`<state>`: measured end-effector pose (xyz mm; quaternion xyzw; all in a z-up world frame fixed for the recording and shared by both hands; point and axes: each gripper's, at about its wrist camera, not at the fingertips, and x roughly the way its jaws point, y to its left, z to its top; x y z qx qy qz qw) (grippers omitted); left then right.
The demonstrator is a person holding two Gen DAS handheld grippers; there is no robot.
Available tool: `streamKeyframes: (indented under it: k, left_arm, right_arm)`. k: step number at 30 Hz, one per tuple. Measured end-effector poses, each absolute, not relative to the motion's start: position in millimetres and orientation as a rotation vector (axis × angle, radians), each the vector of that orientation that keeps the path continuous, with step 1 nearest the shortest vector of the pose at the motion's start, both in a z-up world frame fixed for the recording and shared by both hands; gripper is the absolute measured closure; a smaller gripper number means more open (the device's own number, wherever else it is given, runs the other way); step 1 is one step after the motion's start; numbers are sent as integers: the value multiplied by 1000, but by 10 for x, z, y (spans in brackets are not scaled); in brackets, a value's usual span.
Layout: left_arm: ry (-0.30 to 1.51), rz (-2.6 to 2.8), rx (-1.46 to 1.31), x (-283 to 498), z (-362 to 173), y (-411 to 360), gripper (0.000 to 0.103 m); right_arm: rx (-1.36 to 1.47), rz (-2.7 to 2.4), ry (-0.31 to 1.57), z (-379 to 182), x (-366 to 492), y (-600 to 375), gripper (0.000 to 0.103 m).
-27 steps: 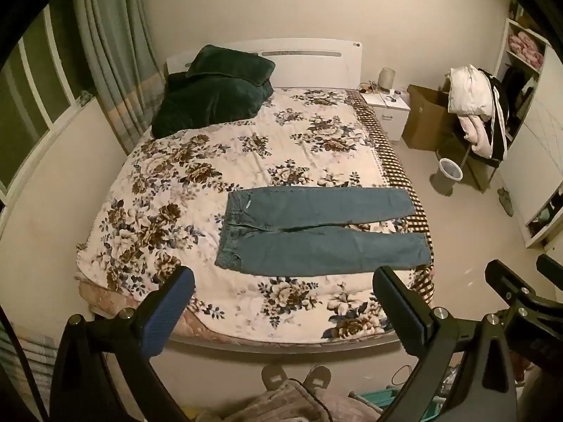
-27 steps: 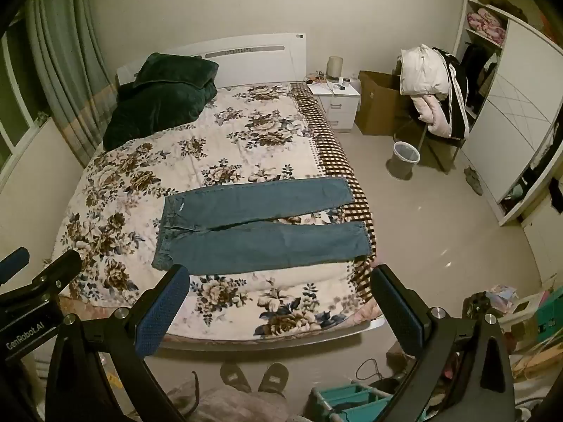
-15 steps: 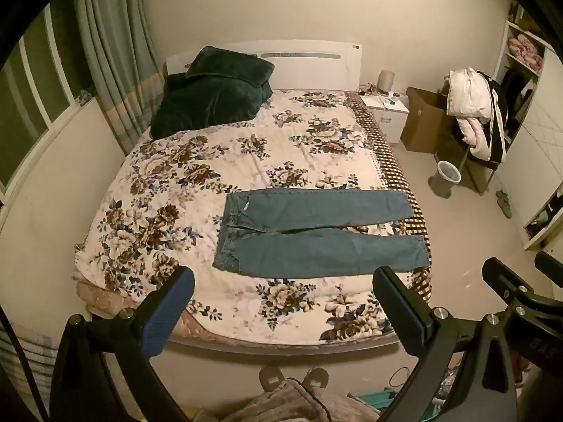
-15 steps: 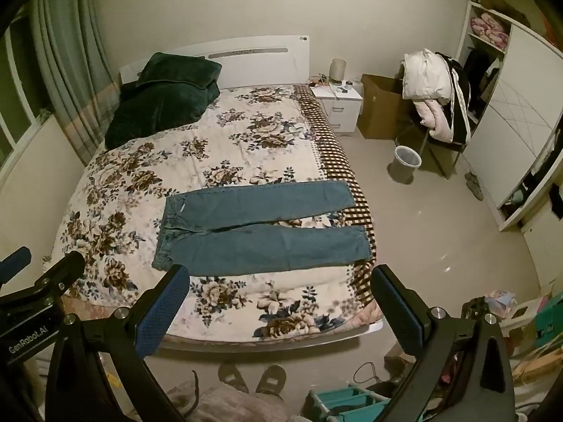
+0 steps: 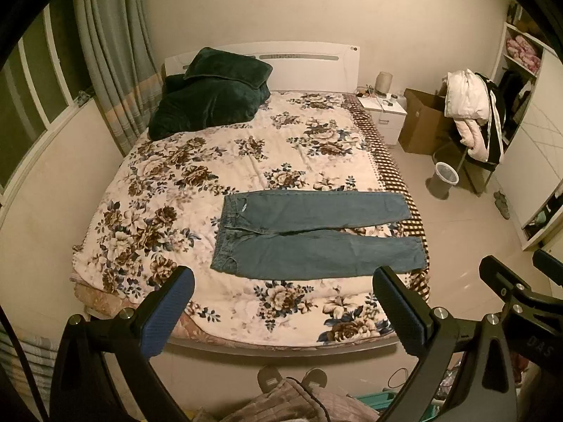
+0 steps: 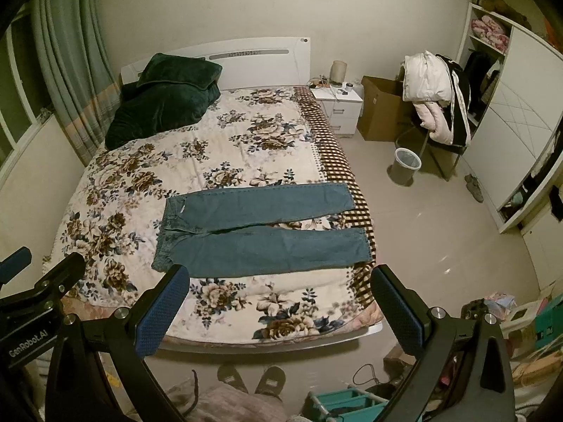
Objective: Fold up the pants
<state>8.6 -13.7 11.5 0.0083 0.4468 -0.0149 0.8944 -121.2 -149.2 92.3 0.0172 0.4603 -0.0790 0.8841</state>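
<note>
Blue jeans [image 5: 309, 235] [image 6: 260, 228] lie flat on the flowered bedspread [image 5: 197, 190] [image 6: 218, 147], waistband to the left, both legs stretched right to the bed's checked edge. My left gripper [image 5: 281, 302] hangs open well above the foot of the bed, nothing between its blue pads. My right gripper [image 6: 278, 299] is open too, at the same height and just right of the left one, short of the jeans. Each gripper's outer frame shows at the side of the other's view.
A dark green blanket [image 5: 211, 95] is heaped by the white headboard. Right of the bed stand a nightstand [image 6: 337, 109], a cardboard box [image 6: 380, 109], a chair with clothes [image 6: 436, 95], a waste bin [image 6: 404, 165] and a wardrobe. A person's slippered feet [image 6: 250, 379] stand at the bed's foot.
Both views have drifted slightly; the bed and jeans sit a little lower and further left in the frames. Both grippers stay open and the jeans lie untouched.
</note>
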Motion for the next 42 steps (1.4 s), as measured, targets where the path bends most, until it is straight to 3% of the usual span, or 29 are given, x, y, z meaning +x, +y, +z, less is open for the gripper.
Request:
streamKeyframes:
  k: [42]
  left_arm:
    - [908, -29, 13, 181, 236, -225, 0]
  right_arm:
    - [27, -164, 930, 1092, -1090, -1617, 0]
